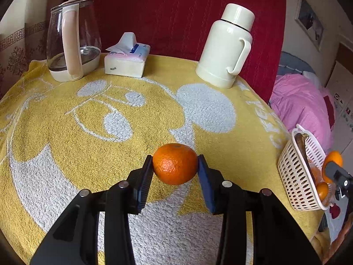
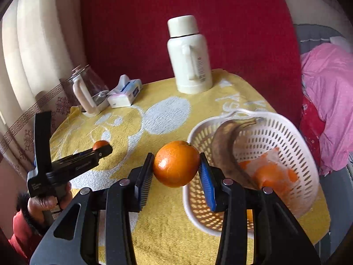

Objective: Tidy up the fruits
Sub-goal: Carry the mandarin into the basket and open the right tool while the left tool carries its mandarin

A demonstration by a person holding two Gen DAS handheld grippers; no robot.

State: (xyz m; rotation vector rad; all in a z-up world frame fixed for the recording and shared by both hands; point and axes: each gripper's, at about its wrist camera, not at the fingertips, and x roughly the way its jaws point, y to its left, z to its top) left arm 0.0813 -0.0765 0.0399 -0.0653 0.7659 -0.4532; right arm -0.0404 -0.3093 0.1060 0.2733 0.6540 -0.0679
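My left gripper [image 1: 175, 165] is shut on a dimpled orange mandarin [image 1: 175, 163], held just above the yellow towel [image 1: 88, 145]. My right gripper [image 2: 176, 164] is shut on a smooth orange [image 2: 176, 163], just left of the white perforated basket [image 2: 275, 130]. The basket holds a browned banana [image 2: 227, 145] and several oranges [image 2: 271, 174]. In the left wrist view the basket [image 1: 295, 176] stands at the table's right edge, with the right gripper [image 1: 331, 165] and its orange [image 1: 334, 158] above it. In the right wrist view the left gripper [image 2: 103, 149] and its mandarin [image 2: 100, 144] show at left, held by a hand [image 2: 44, 203].
At the back of the table stand a glass kettle [image 1: 72, 39], a tissue pack [image 1: 126, 57] and a cream thermos [image 1: 227, 46]. A red cloth [image 1: 176, 11] hangs behind. Pink bedding [image 1: 302, 108] lies beyond the table's right edge.
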